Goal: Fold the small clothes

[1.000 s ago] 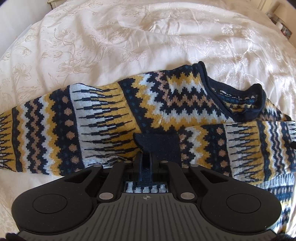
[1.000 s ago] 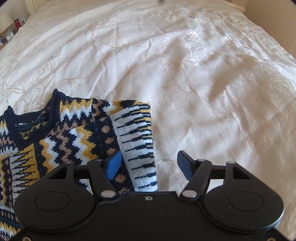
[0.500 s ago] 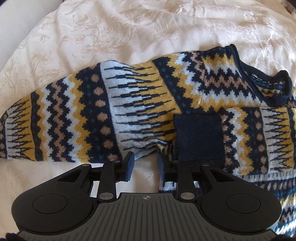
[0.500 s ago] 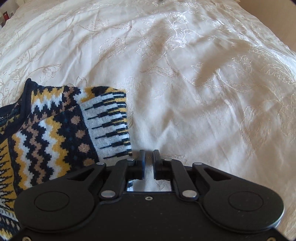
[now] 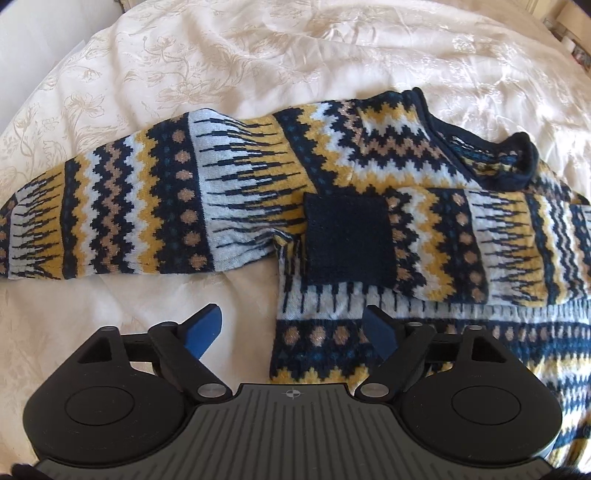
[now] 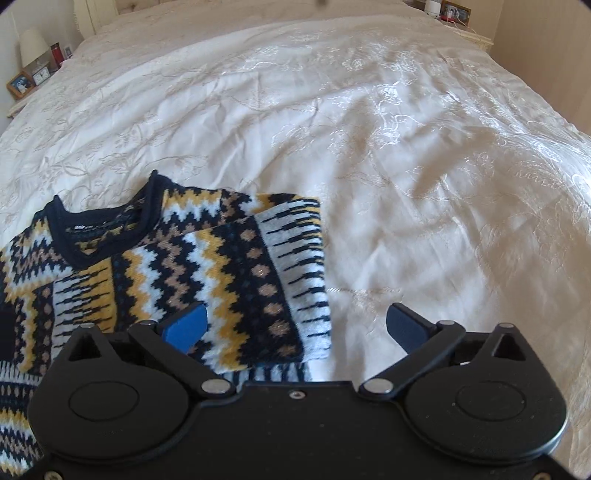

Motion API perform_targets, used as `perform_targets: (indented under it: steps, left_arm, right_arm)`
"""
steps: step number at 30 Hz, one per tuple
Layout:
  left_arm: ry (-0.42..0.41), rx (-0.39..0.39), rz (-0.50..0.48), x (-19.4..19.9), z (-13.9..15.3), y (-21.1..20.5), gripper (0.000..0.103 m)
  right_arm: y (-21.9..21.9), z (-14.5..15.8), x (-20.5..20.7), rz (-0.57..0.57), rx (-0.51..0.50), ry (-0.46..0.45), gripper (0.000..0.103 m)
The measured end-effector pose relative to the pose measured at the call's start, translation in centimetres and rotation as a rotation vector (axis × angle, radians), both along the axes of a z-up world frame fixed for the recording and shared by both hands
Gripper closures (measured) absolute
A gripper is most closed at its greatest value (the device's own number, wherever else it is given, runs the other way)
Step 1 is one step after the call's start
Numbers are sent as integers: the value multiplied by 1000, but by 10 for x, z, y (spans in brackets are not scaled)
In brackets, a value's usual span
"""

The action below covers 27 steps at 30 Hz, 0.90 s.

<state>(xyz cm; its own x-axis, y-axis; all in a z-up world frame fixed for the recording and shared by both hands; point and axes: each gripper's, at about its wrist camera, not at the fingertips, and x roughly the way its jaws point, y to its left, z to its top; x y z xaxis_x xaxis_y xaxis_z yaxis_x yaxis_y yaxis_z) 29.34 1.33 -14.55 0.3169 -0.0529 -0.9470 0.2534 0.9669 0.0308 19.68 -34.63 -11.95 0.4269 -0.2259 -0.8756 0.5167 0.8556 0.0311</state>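
Note:
A small knitted sweater (image 5: 369, 155) in navy, yellow, white and tan lies flat on the bed. One sleeve (image 5: 129, 206) stretches out to the left. The other sleeve is folded across the chest, its navy cuff (image 5: 347, 240) lying flat. My left gripper (image 5: 291, 328) hovers over the body's side edge, jaws opening wide, and the pads touch nothing. In the right wrist view the sweater (image 6: 184, 258) shows its folded shoulder edge (image 6: 303, 277). My right gripper (image 6: 295, 325) hangs above that edge, jaws opening wide, gripping nothing.
The cream embroidered bedspread (image 6: 388, 147) runs far to the back and right. A bedside table with a lamp and a photo frame (image 6: 22, 85) stands at the back left, another table (image 6: 454, 14) at the back right. A pale wall (image 5: 37, 44) borders the bed's left.
My left gripper let go of the navy cuff, opened wide and shifted left off the sleeve. My right gripper closed on nothing, then opened wide and drew back, so more sweater shows.

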Motion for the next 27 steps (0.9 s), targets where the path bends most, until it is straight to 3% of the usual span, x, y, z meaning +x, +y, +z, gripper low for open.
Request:
perform_targets:
  steps: [5, 12, 19, 27]
  left_arm:
    - [7, 10, -22, -25, -1, -11, 6]
    - [27, 67, -23, -61, -11, -31, 5]
    - [87, 58, 67, -85, -20, -37, 0]
    - [83, 23, 172, -93, -6, -14, 0]
  right_arm:
    - [32, -2, -13, 66, 57, 7, 1]
    - [64, -11, -37, 155, 120, 73, 1]
    - [77, -16, -51, 217, 174, 122, 1]
    - [93, -9, -52, 318, 225, 126, 1]
